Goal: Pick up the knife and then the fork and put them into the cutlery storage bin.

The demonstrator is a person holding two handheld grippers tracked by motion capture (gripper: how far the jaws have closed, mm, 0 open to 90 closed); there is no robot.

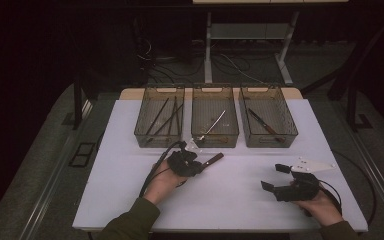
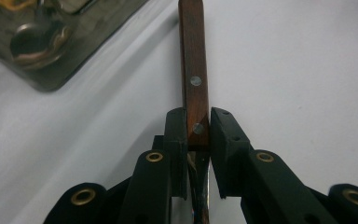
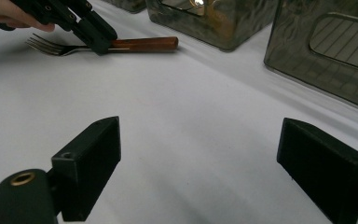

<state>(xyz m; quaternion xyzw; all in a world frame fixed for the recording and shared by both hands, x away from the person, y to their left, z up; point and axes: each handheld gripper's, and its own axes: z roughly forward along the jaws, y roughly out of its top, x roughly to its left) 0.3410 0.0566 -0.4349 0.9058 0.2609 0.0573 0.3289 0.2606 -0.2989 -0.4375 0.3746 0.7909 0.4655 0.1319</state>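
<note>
The left tongs (image 2: 198, 128) pinch the fork (image 3: 103, 45) by its wooden handle, so lift it straight up off the counter (image 1: 230, 190) and keep it flat, while the right tongs (image 3: 200, 172) wait wide and empty.

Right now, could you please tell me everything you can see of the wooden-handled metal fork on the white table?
The wooden-handled metal fork lies flat on the white table, in front of the middle one of three translucent bins. Its handle is reddish-brown wood, straight and slab-sided, with two round metal rivets; the head is silvery metal with slim tines. The left gripper clamps it where handle meets metal neck, a black pad on each side. The handle end points toward the bins and the tines toward the person's hand. Nothing else touches it.
</note>
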